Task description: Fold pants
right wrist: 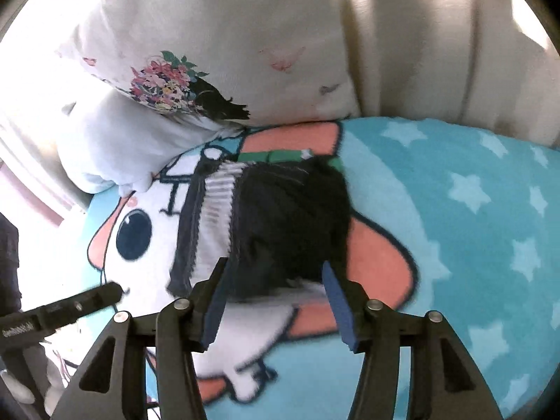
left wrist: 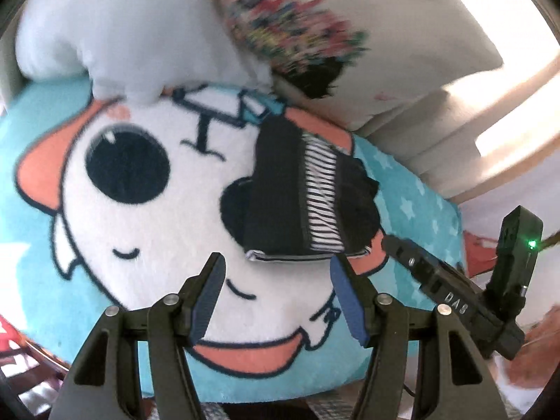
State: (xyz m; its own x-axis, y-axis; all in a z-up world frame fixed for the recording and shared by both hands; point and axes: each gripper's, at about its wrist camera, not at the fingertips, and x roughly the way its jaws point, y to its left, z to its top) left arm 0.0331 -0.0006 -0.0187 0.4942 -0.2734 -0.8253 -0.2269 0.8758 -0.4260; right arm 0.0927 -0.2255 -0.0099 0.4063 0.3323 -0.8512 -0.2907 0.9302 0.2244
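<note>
The pants [left wrist: 276, 196] are black with a black-and-white striped side panel and lie folded into a small bundle on a turquoise cartoon blanket [left wrist: 42, 210]. They also show in the right wrist view [right wrist: 280, 224]. My left gripper [left wrist: 276, 262] is open and empty, just short of the bundle's near edge. My right gripper [right wrist: 274, 267] is open and empty, its fingertips at the bundle's near edge. The right gripper's body [left wrist: 455, 287] shows at the right of the left wrist view.
A white pillow [right wrist: 126, 140] and a floral-print pillow [right wrist: 217, 42] lie behind the pants. A cream padded headboard [right wrist: 437, 52] stands at the back. A green strip [right wrist: 280, 156] shows just behind the bundle. The left gripper's body [right wrist: 63, 311] is at lower left.
</note>
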